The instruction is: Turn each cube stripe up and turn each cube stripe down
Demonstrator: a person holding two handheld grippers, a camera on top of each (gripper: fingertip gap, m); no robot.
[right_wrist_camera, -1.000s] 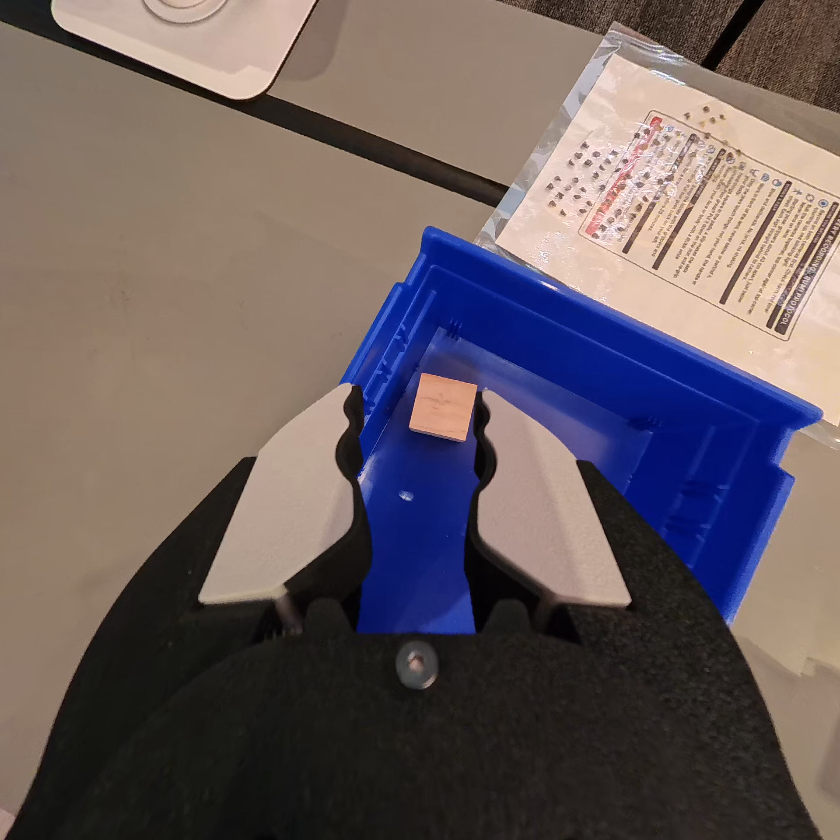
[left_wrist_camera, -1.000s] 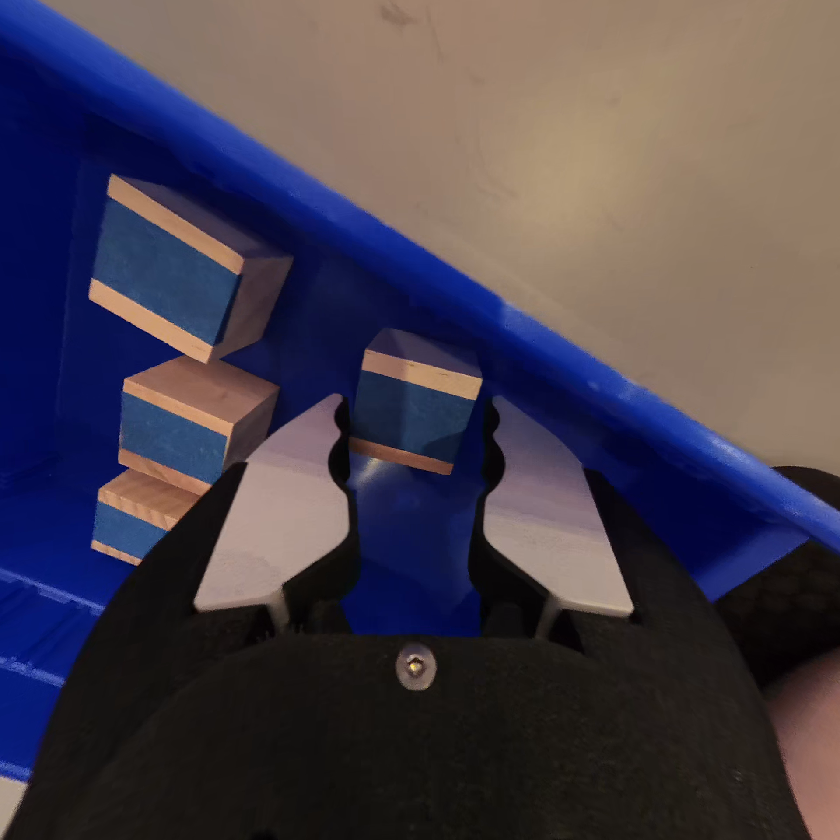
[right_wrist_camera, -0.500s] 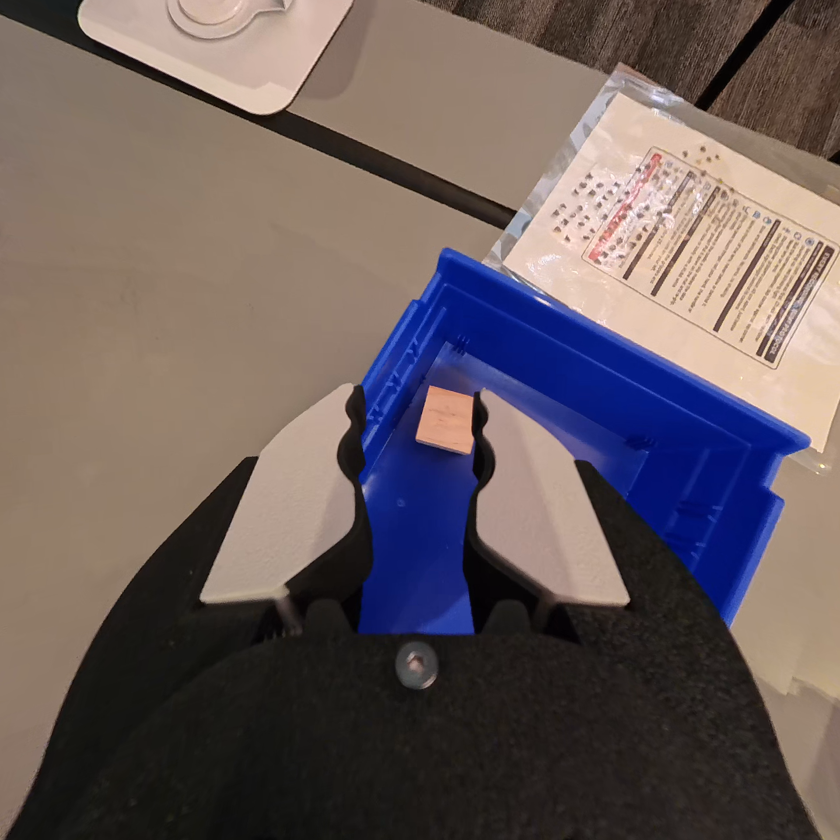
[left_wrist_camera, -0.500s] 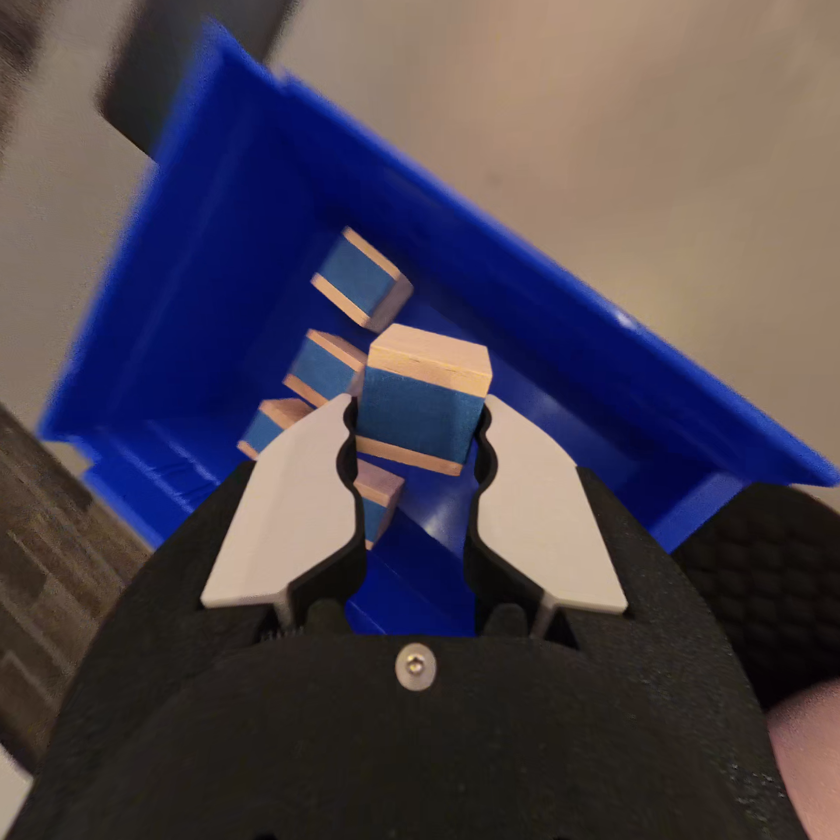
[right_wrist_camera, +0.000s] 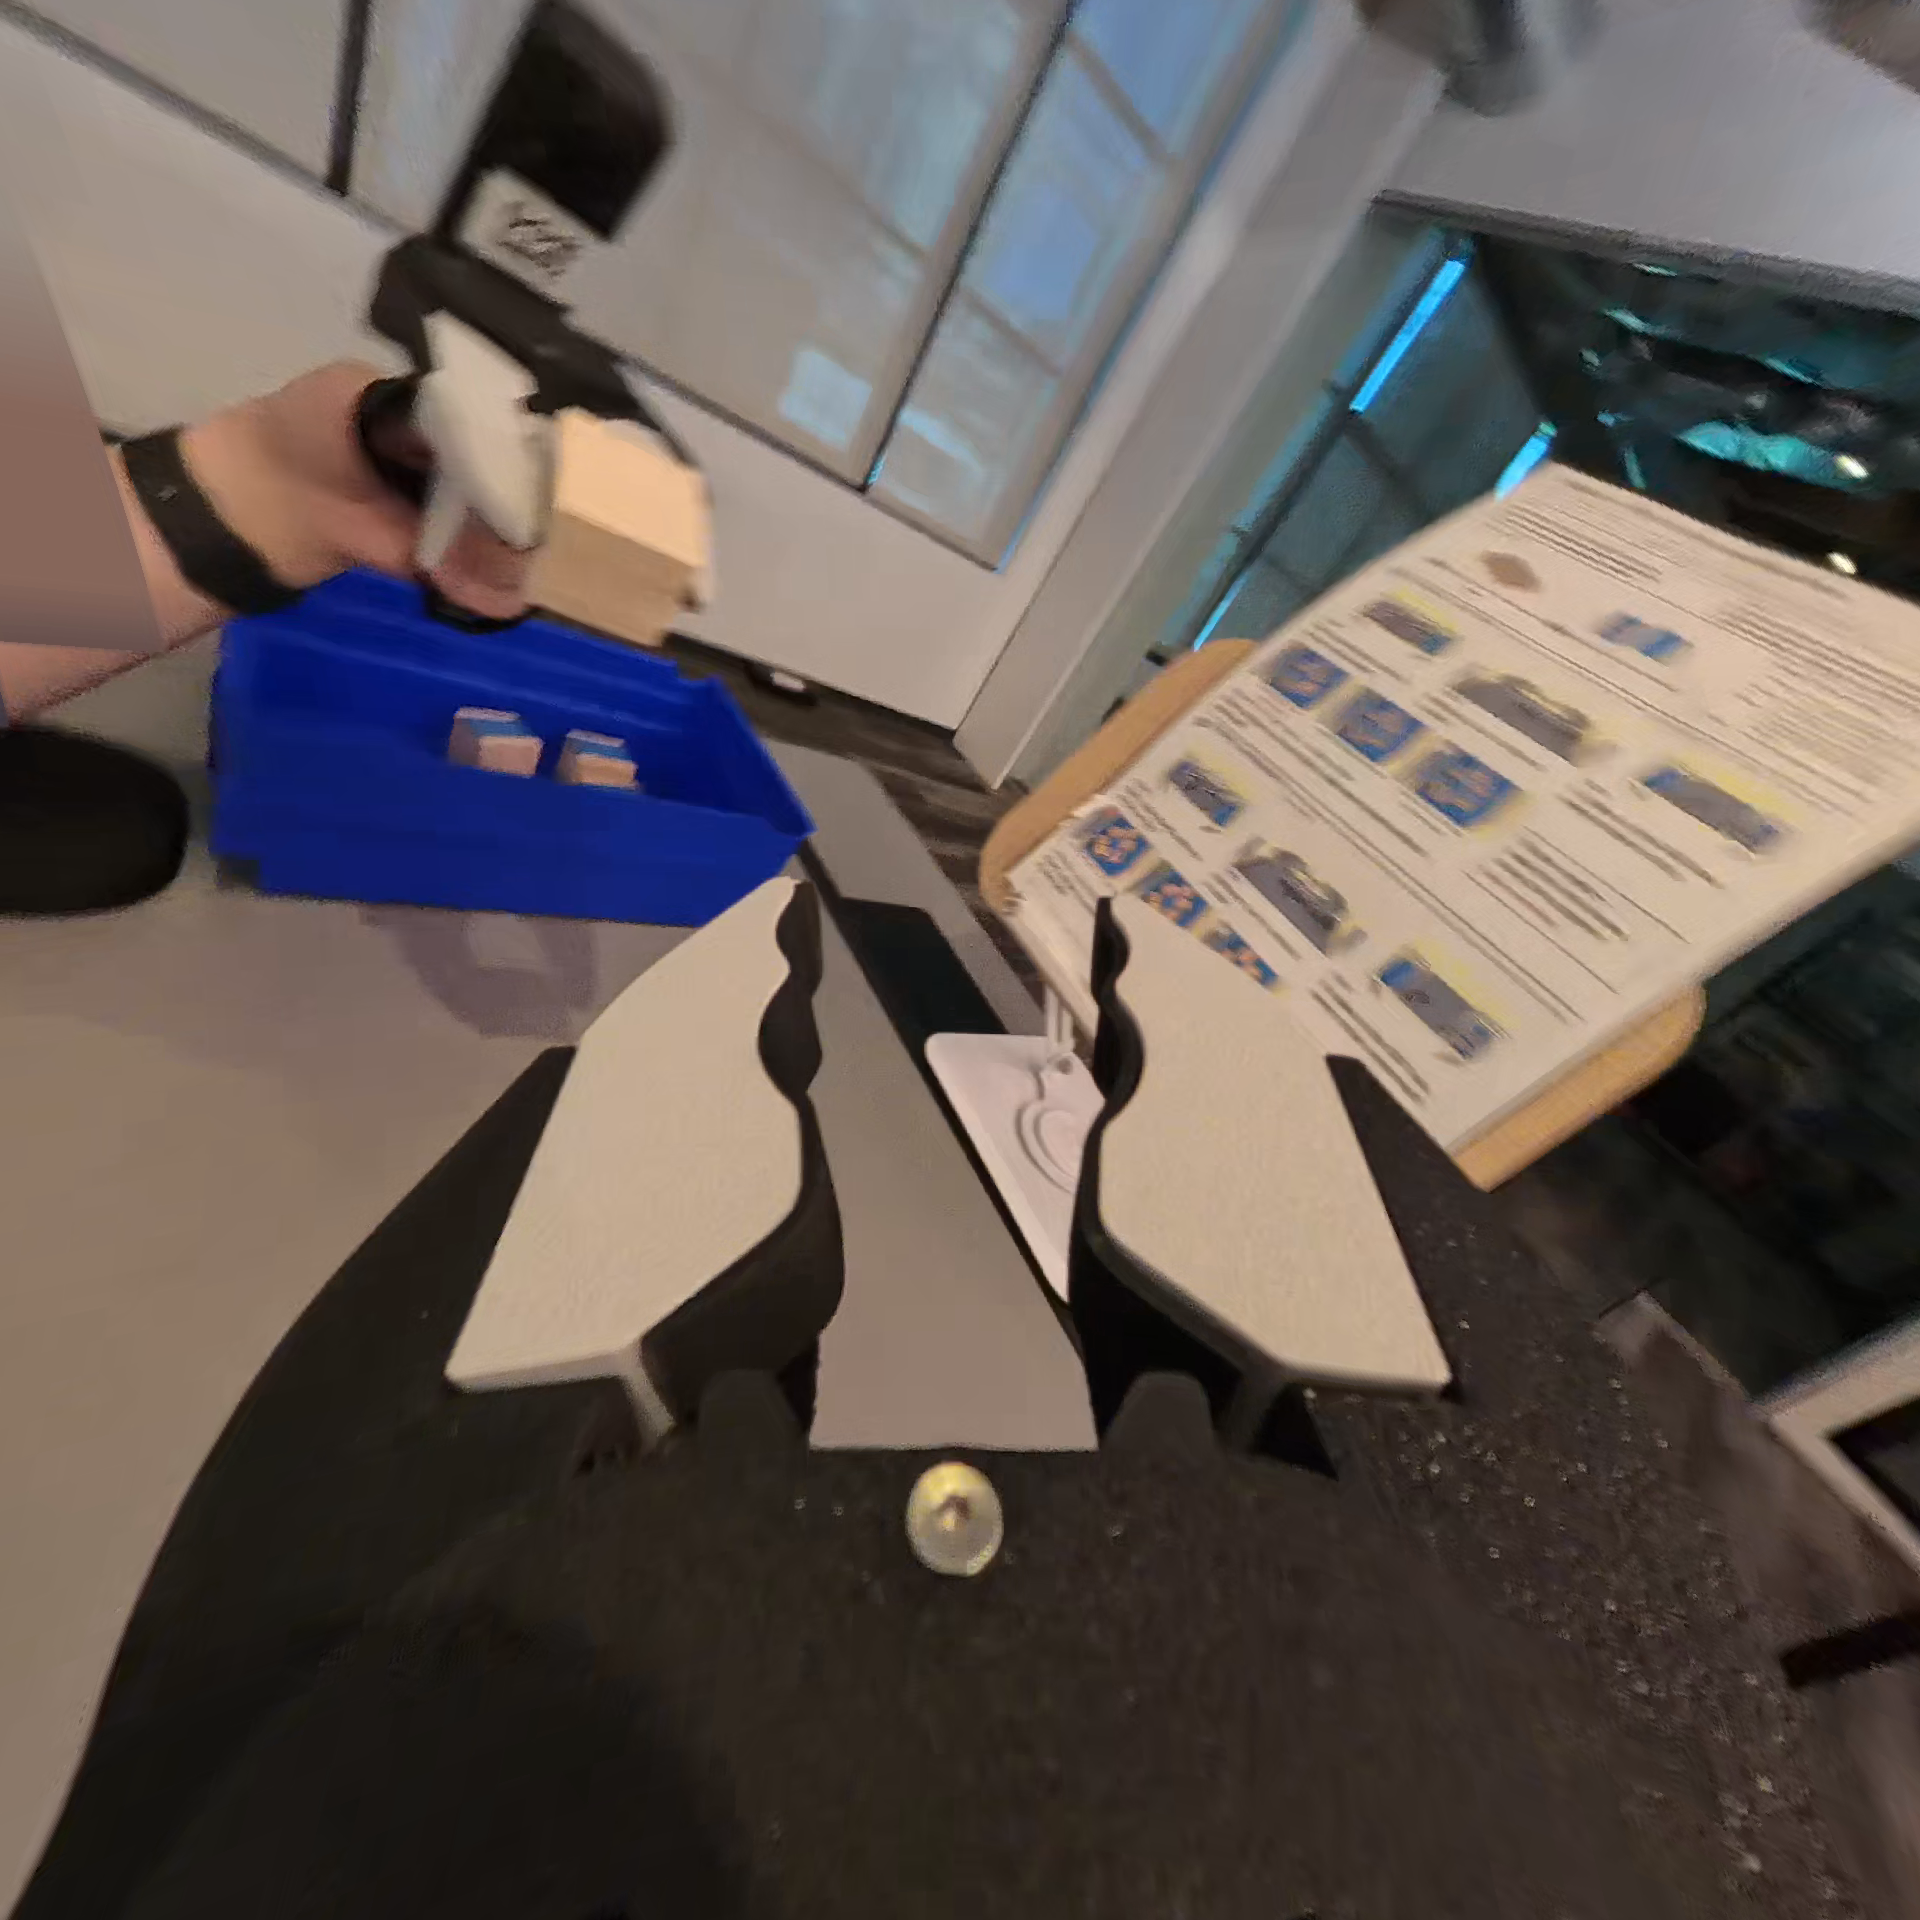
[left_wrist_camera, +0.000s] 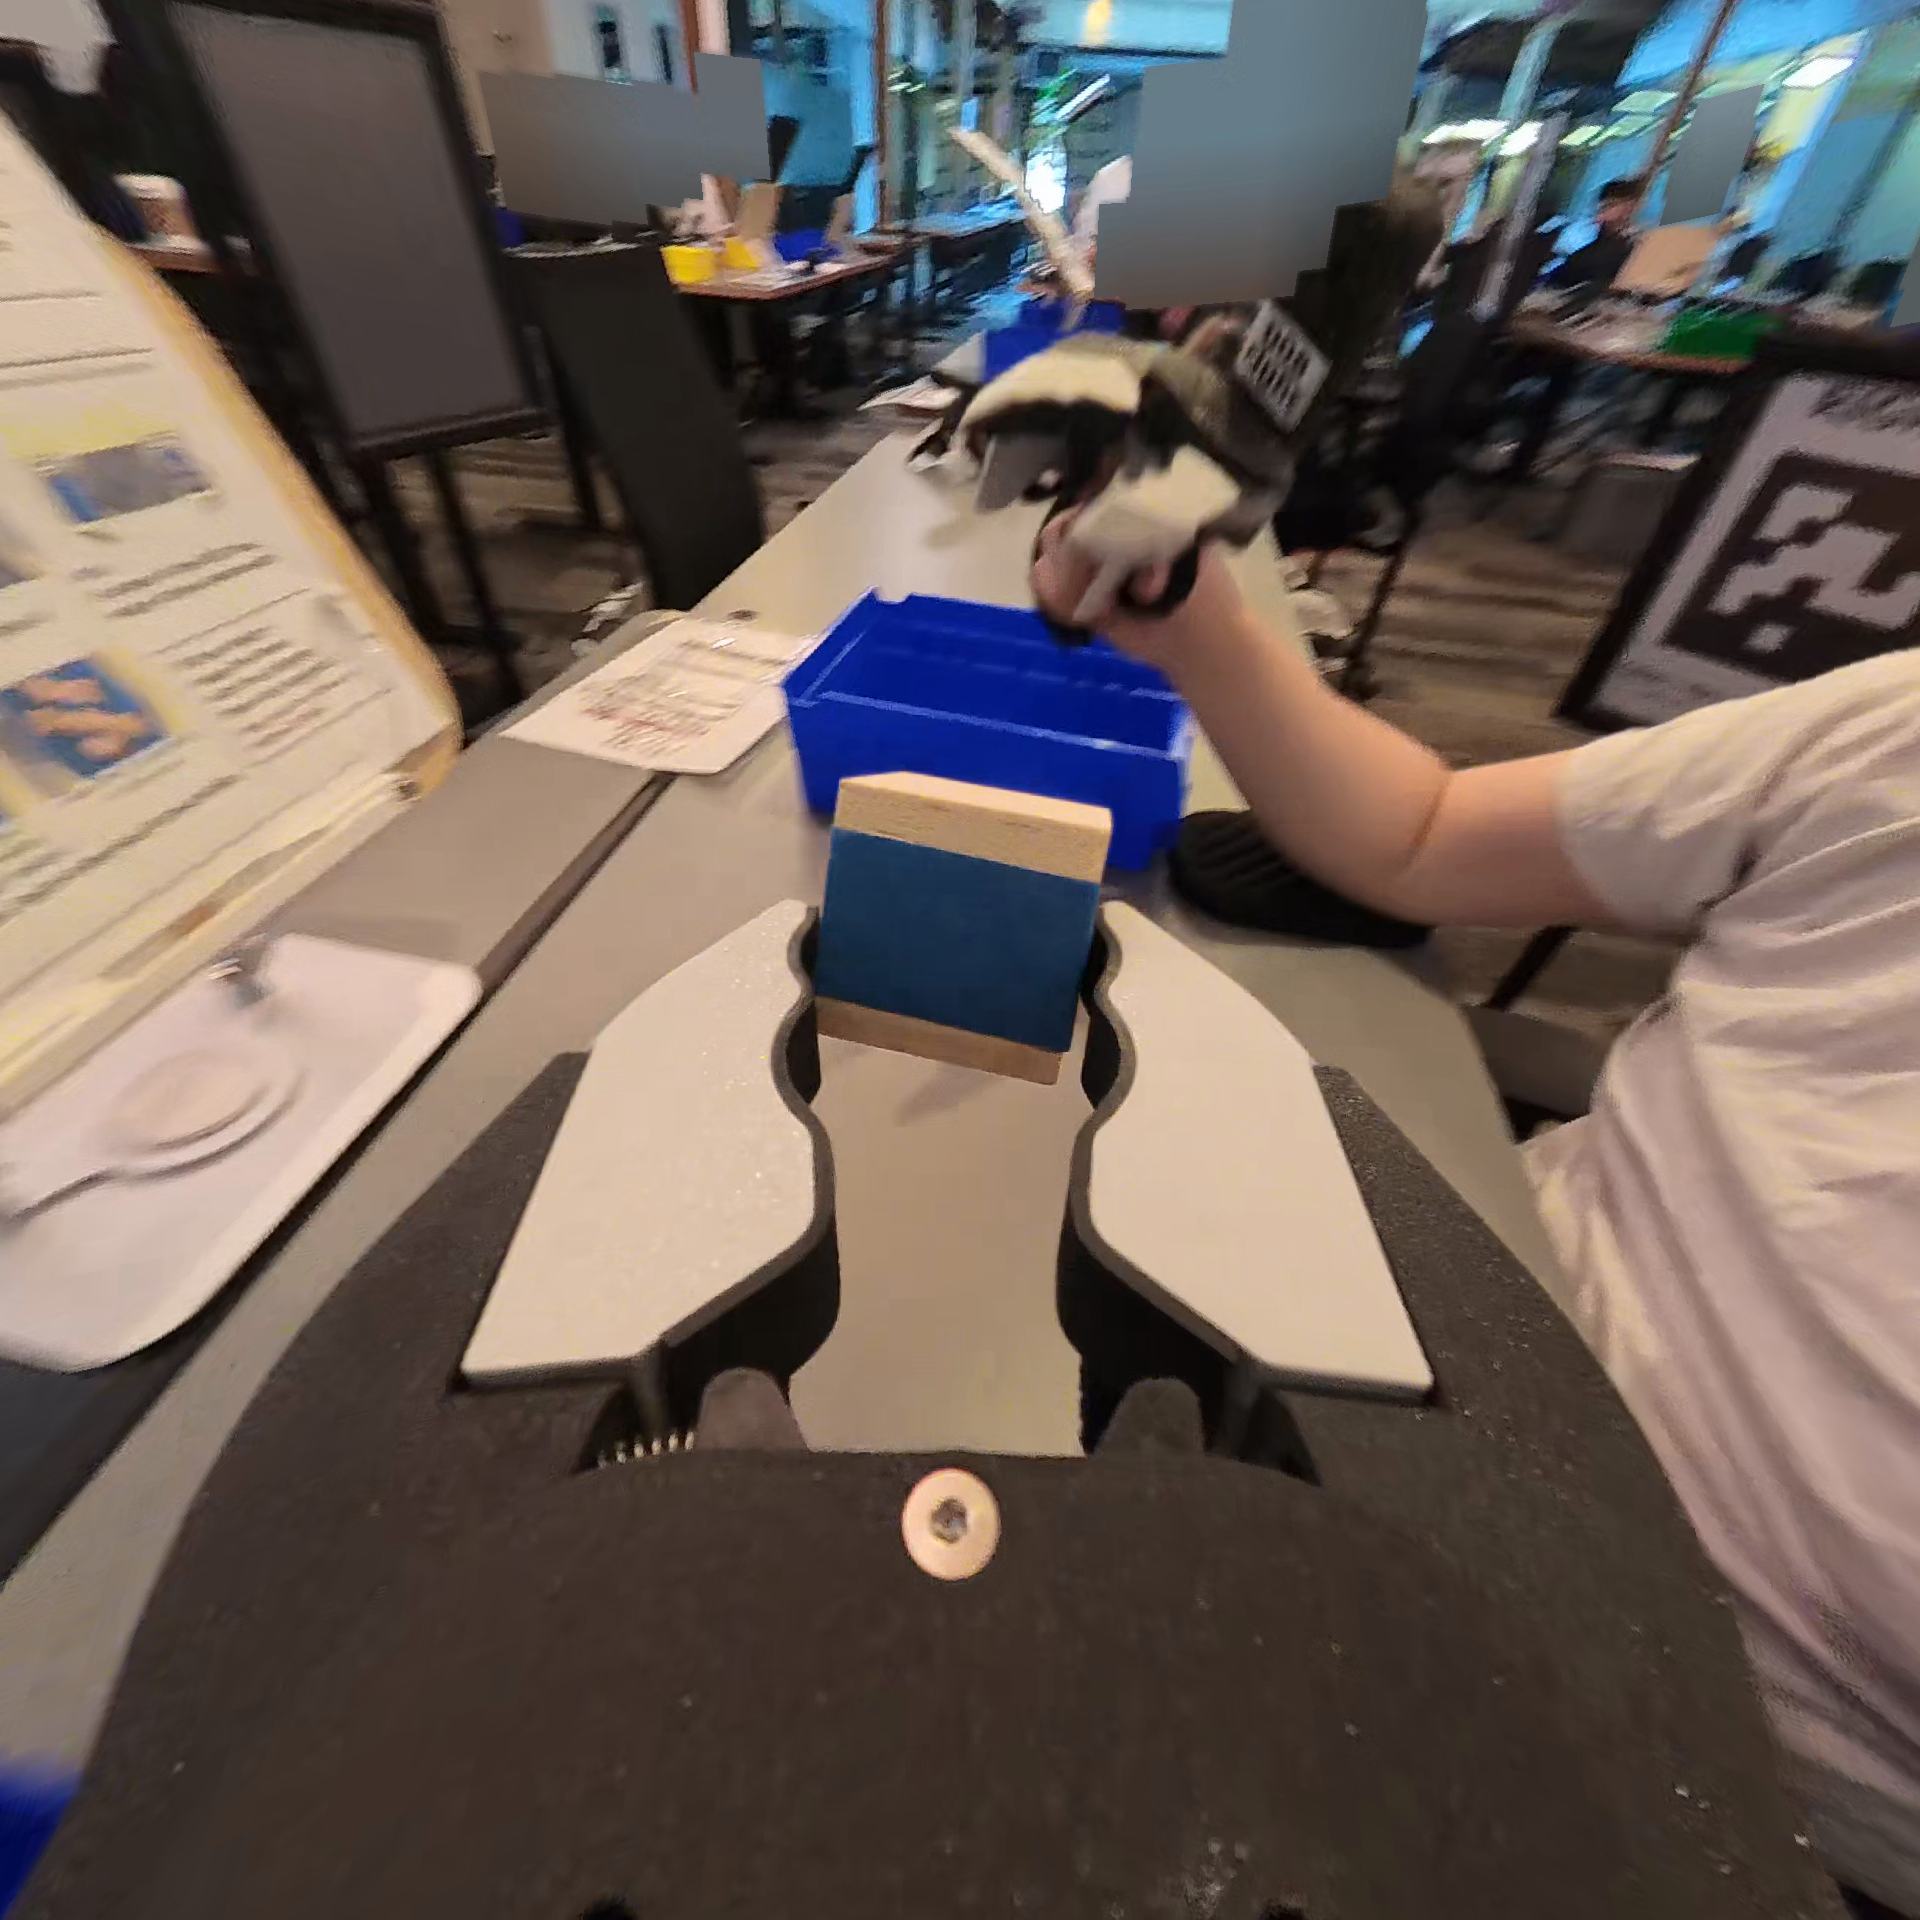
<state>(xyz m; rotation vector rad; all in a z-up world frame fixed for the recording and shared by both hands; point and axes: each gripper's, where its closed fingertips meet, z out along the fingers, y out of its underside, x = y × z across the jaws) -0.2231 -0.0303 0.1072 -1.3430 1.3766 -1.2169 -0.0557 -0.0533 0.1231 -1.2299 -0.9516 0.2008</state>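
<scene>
My left gripper [left_wrist_camera: 954, 935] is shut on a wooden cube [left_wrist_camera: 966, 842] and holds it in the air above the grey table, its blue stripe facing the camera. The gripper also shows far off in the right wrist view [right_wrist_camera: 488, 457], with the cube [right_wrist_camera: 623, 540] above a blue bin [right_wrist_camera: 499, 862] that holds two striped cubes [right_wrist_camera: 497, 743]. My right gripper [right_wrist_camera: 951, 935] is open and empty above the table. In the left wrist view it [left_wrist_camera: 1101, 457] hovers over the far right corner of another blue bin [left_wrist_camera: 987, 738], whose inside is hidden.
A tilted poster board [left_wrist_camera: 156, 623] stands at the table's side, with a white pad [left_wrist_camera: 208, 1122] below it. A bagged paper sheet [left_wrist_camera: 675, 707] lies left of the bin. A black round object [left_wrist_camera: 1278, 894] and the person's arm [left_wrist_camera: 1351, 790] are on the right.
My left gripper lifted the striped cube out of its bin and tilted up to look across the table. My right gripper rose from its bin and swung up, still open.
</scene>
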